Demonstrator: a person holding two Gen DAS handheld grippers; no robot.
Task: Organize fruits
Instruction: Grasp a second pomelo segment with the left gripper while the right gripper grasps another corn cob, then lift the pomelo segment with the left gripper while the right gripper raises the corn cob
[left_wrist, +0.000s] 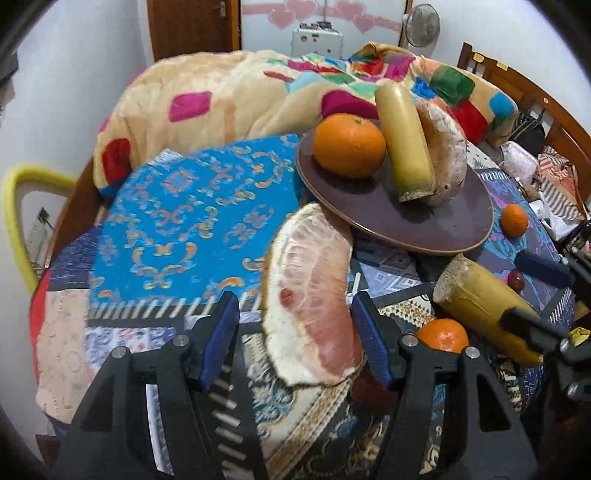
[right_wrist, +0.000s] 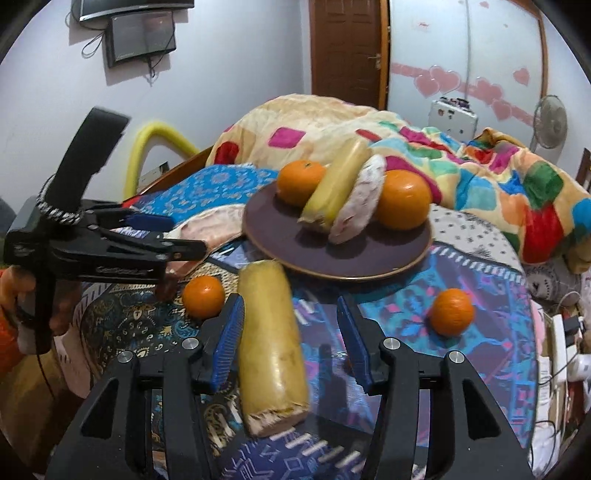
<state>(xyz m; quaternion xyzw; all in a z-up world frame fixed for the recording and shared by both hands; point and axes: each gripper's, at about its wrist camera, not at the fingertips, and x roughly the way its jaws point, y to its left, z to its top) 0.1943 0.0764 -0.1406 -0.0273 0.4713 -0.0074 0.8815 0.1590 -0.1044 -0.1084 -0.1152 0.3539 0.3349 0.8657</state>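
A pink pomelo wedge (left_wrist: 310, 295) lies on the patterned cloth between the fingers of my left gripper (left_wrist: 295, 299). That gripper is open, with a gap at its left pad. A yellow cut fruit piece (right_wrist: 271, 350) lies between the fingers of my right gripper (right_wrist: 290, 301), which is also open, its right pad well clear. Just behind both stands a brown plate (right_wrist: 369, 254) with two oranges (right_wrist: 301, 182), a second yellow piece (right_wrist: 340, 184) and a second pomelo wedge (right_wrist: 356, 203). Loose oranges (right_wrist: 203, 297) (right_wrist: 452, 312) rest on the cloth.
A rumpled colourful quilt (left_wrist: 229, 99) lies behind the plate. A small dark red fruit (left_wrist: 516, 280) sits near the right gripper (left_wrist: 532, 291). Cables and clutter (right_wrist: 561, 350) crowd the right edge. A wooden headboard (left_wrist: 517, 85) and a fan (left_wrist: 421, 26) stand further back.
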